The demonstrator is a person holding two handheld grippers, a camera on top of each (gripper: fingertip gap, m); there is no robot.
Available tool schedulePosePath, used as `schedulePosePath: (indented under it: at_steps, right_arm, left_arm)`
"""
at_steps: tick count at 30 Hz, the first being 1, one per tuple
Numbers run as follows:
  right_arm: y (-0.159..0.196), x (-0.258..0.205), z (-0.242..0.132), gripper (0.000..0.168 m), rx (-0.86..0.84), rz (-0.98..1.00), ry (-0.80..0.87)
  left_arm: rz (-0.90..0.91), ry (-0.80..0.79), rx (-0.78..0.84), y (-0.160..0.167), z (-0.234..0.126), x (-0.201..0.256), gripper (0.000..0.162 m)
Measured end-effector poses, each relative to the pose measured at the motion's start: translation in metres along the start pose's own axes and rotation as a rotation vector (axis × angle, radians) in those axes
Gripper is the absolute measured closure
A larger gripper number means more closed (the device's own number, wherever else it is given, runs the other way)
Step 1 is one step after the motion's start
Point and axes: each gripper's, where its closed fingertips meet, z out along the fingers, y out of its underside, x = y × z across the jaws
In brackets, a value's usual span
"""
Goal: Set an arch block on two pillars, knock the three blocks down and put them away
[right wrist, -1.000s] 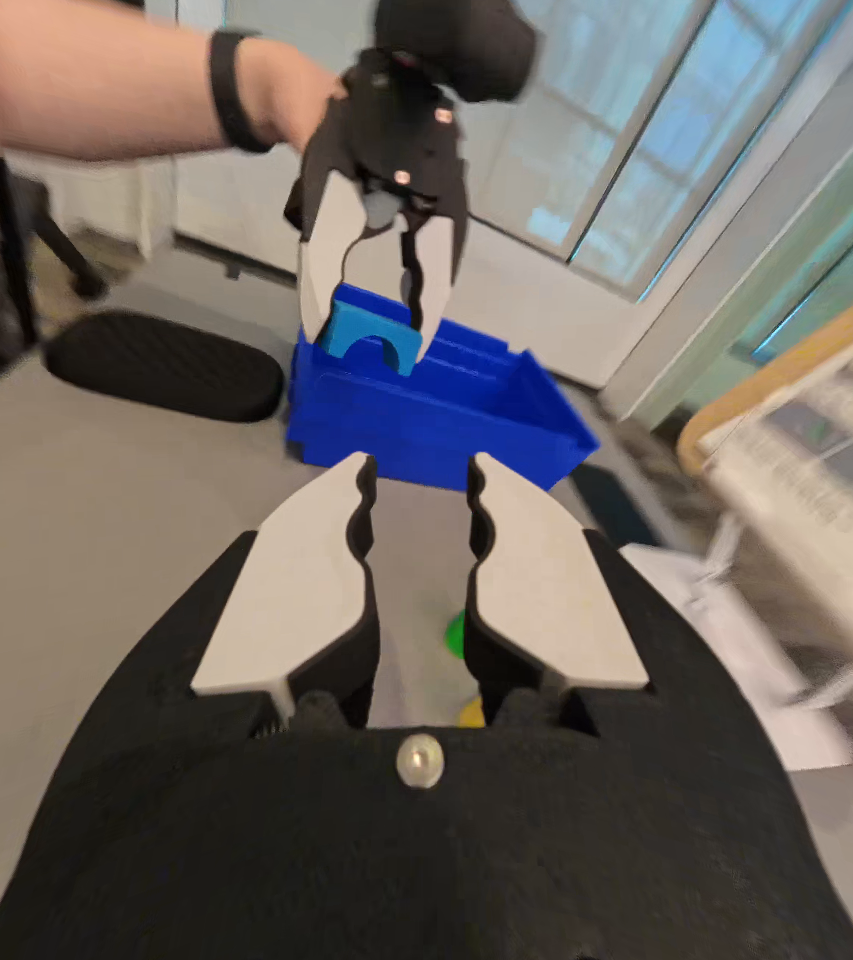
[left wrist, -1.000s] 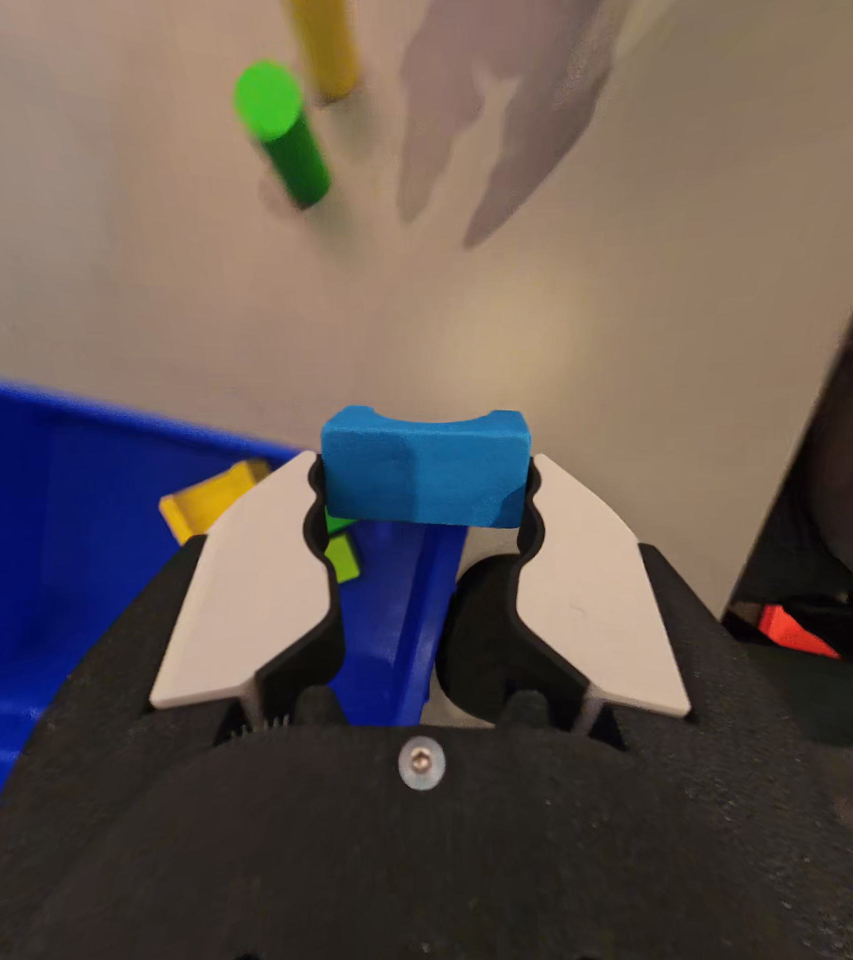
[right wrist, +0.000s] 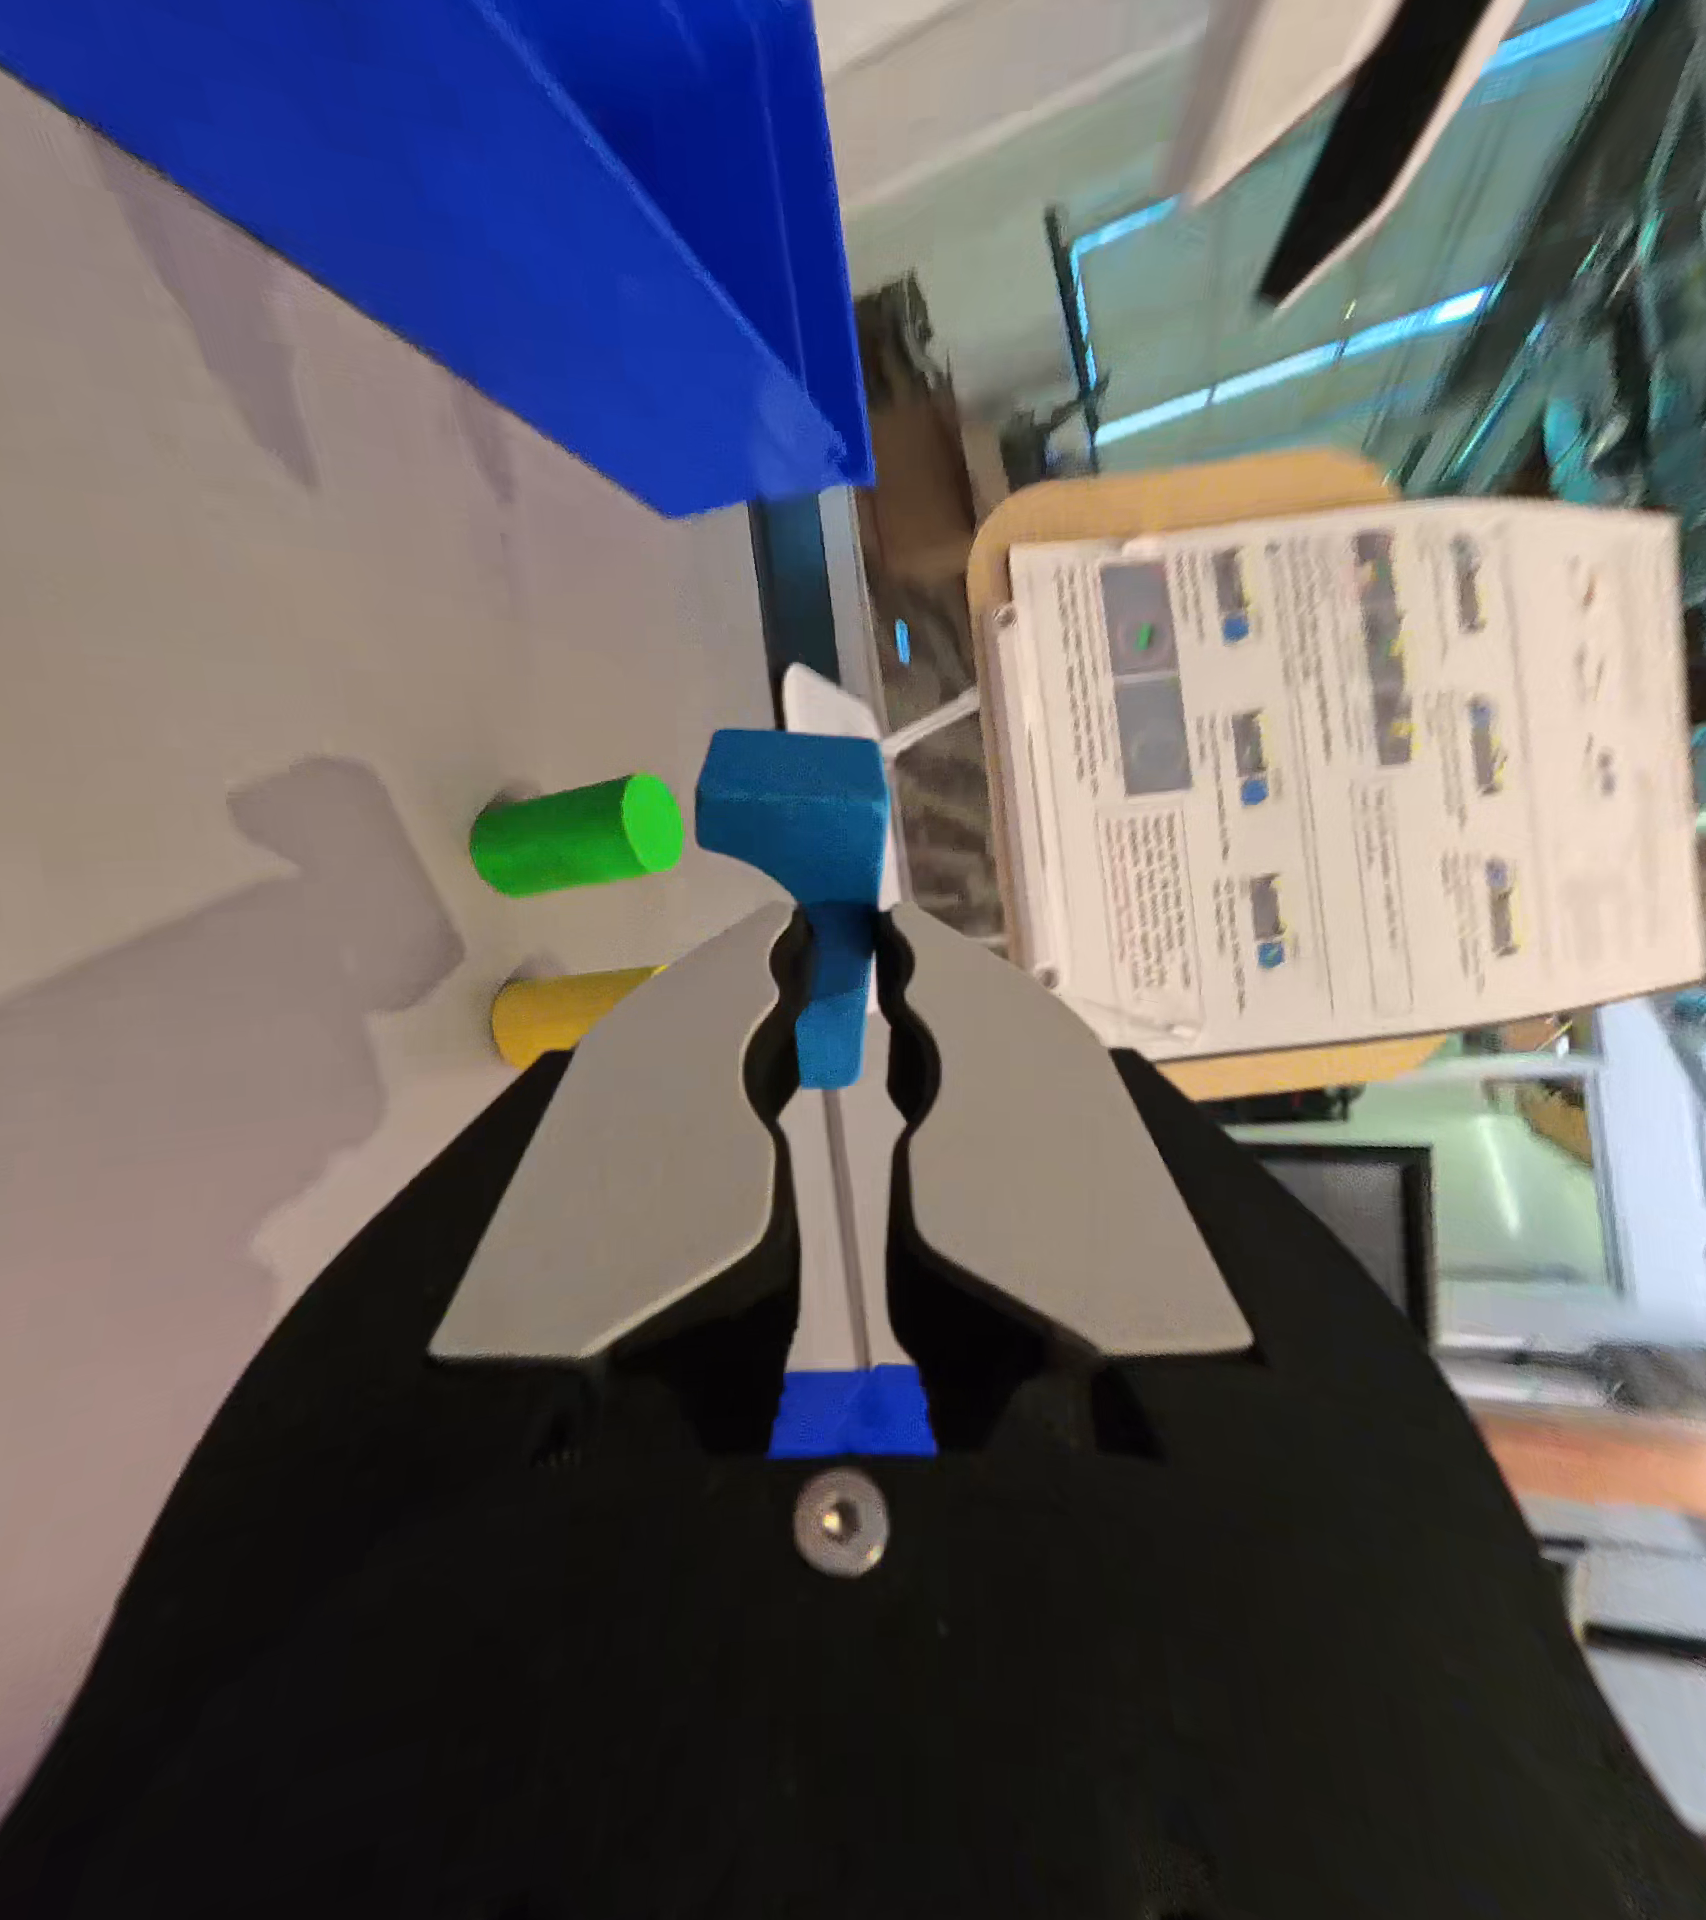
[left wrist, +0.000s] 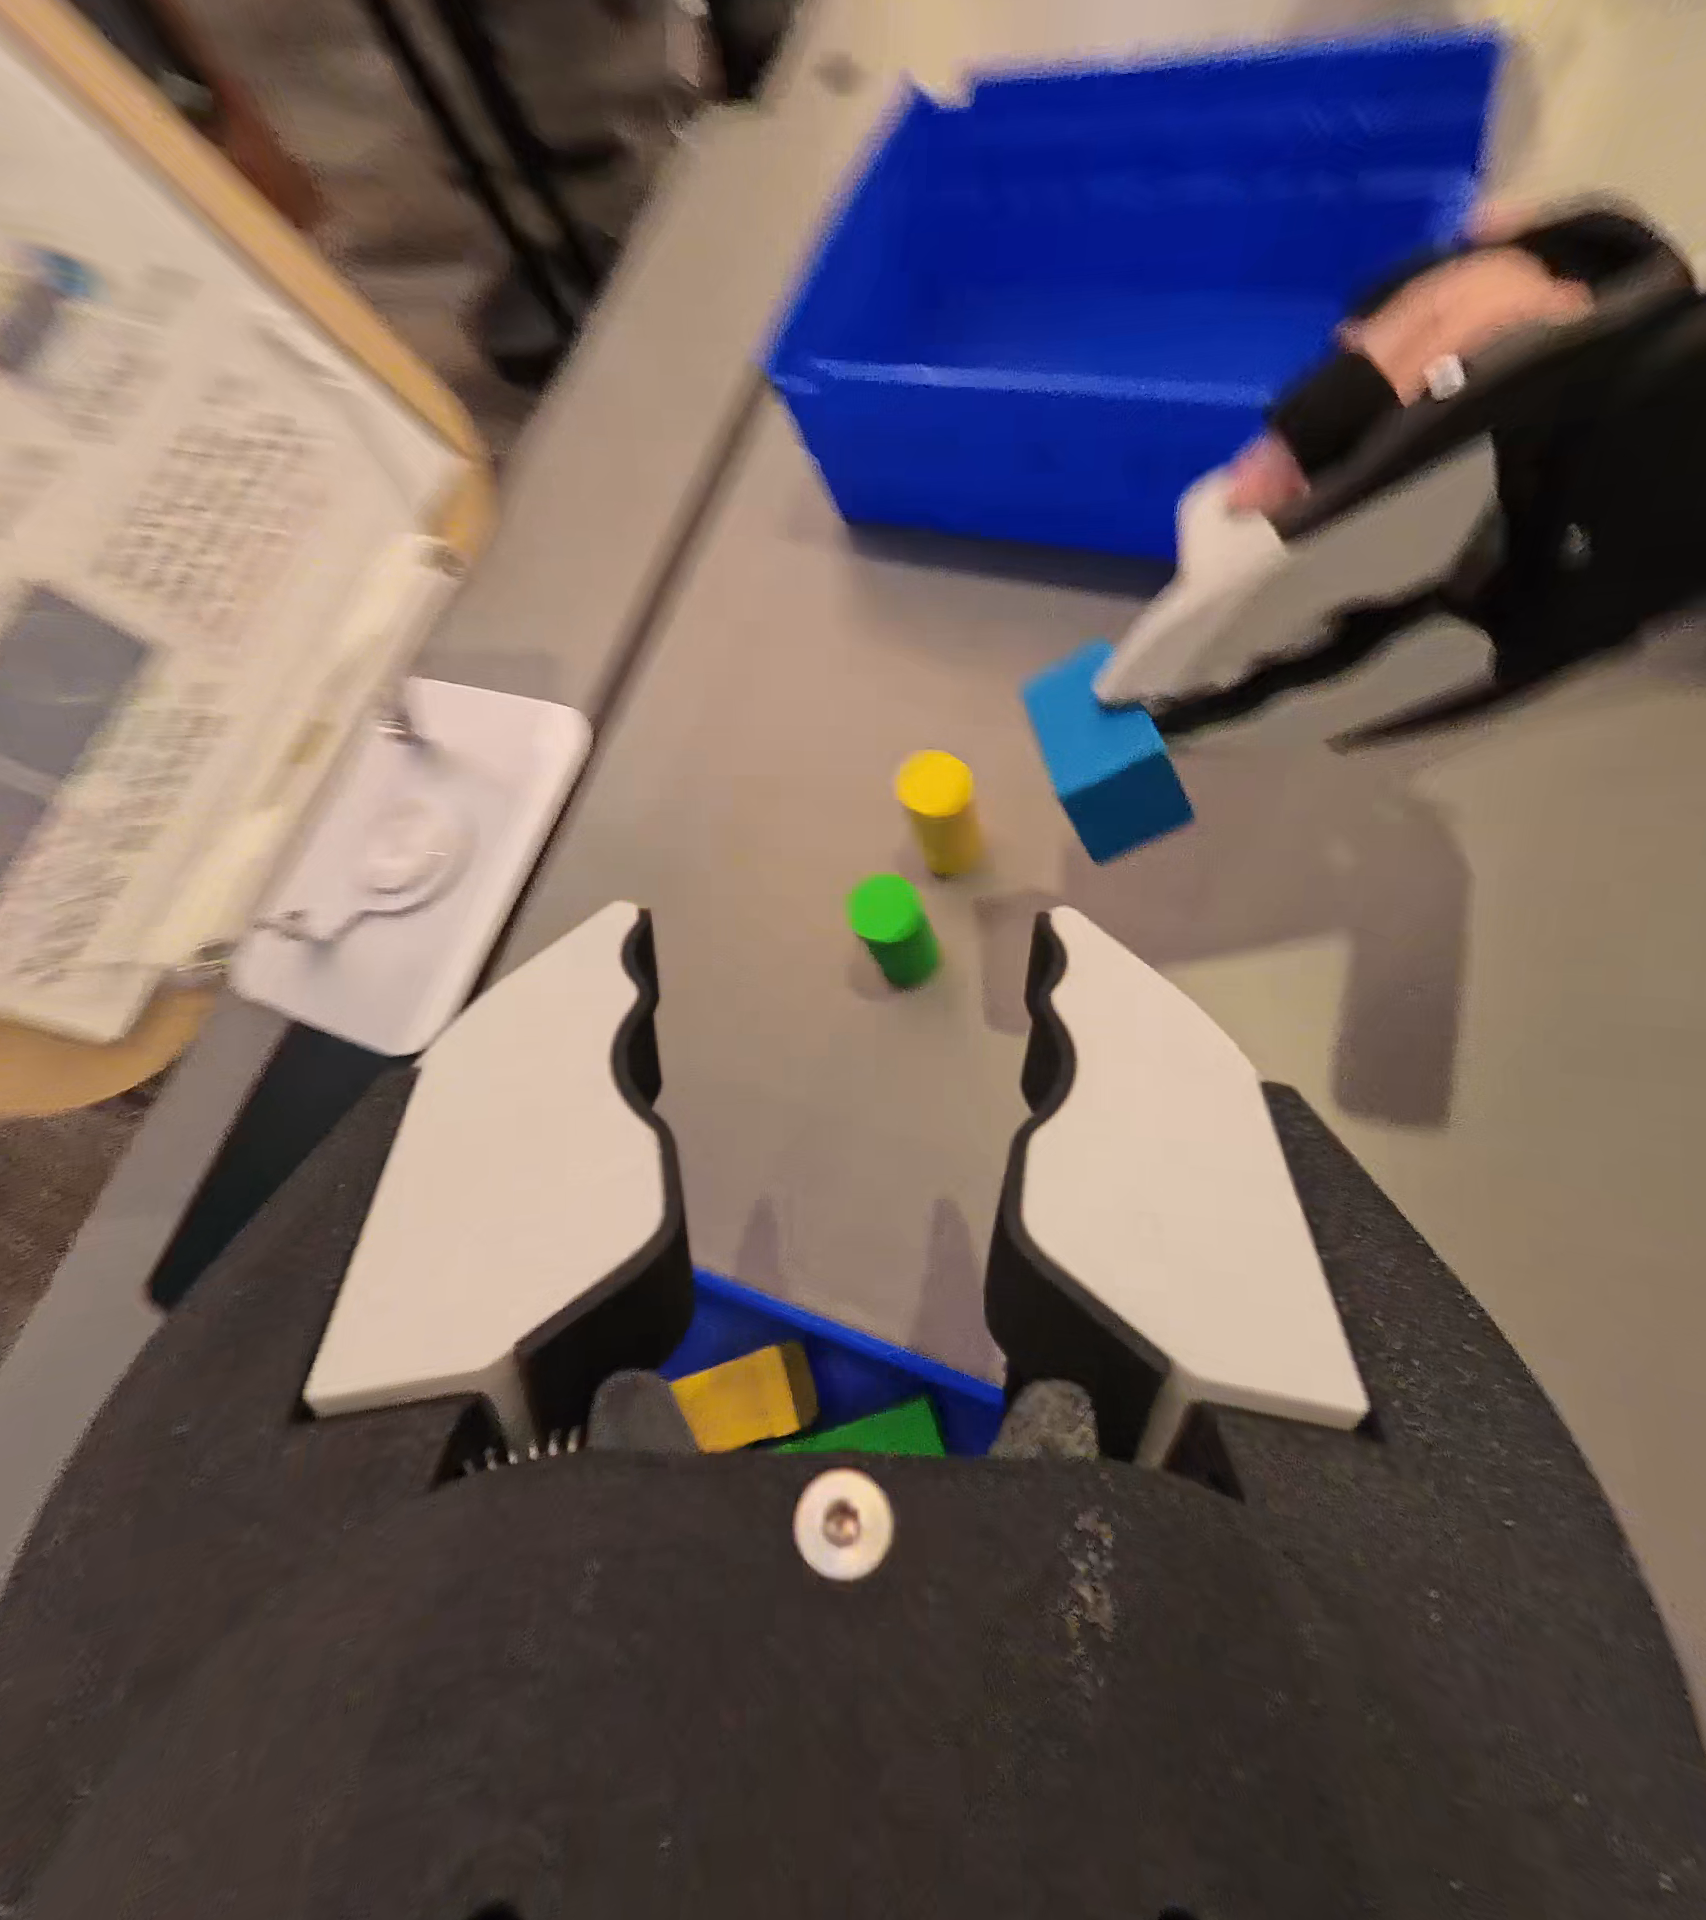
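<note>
While the right gripper (right wrist: 836,925) pinches the blue arch (right wrist: 807,831) by one leg, it holds the block in the air just beside the green pillar (right wrist: 574,834) — the yellow pillar (right wrist: 558,1013) stands next to it on the grey table (left wrist: 1607,1039). Both pillars are upright and close together. Back from them, the left gripper (left wrist: 841,971) hangs with its jaws wide and empty — a blue bin (left wrist: 1088,312) sits beyond.

An office or lab workspace is showing here: a grey table (left wrist: 1555,1195) is carrying a blue bin (left wrist: 1088,343) at upper right. A wooden board with clipped printed sheets (right wrist: 1348,790) is standing at centre right, and glass partitions (right wrist: 1607,343) are filling the upper right.
</note>
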Motion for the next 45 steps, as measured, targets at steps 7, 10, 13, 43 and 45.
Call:
schedulePosePath:
  at_steps: [7, 10, 13, 43, 45]
  right_arm:
    - [0.030, -0.011, 0.034, 0.155, -0.213, 0.168, -0.168]
    - [0.031, -0.010, 0.042, 0.156, -0.270, 0.228, -0.215]
    - [0.032, -0.011, 0.050, 0.155, -0.320, 0.224, -0.233]
    - [0.040, -0.029, 0.079, 0.155, -0.550, -0.242, 0.303]
    - [0.045, -0.031, 0.081, 0.155, -0.570, -0.243, 0.291]
  left_arm:
    - [-0.061, -0.378, 0.143, 0.007, -0.050, -0.046, 0.101]
    - [-0.082, -0.369, 0.088, 0.021, -0.052, -0.046, 0.107]
    - [-0.120, -0.331, 0.067, 0.030, -0.051, -0.043, 0.105]
    - [-0.194, -0.189, 0.069, 0.048, -0.048, -0.039, 0.106]
    - [-0.196, -0.195, 0.058, 0.050, -0.048, -0.041, 0.106]
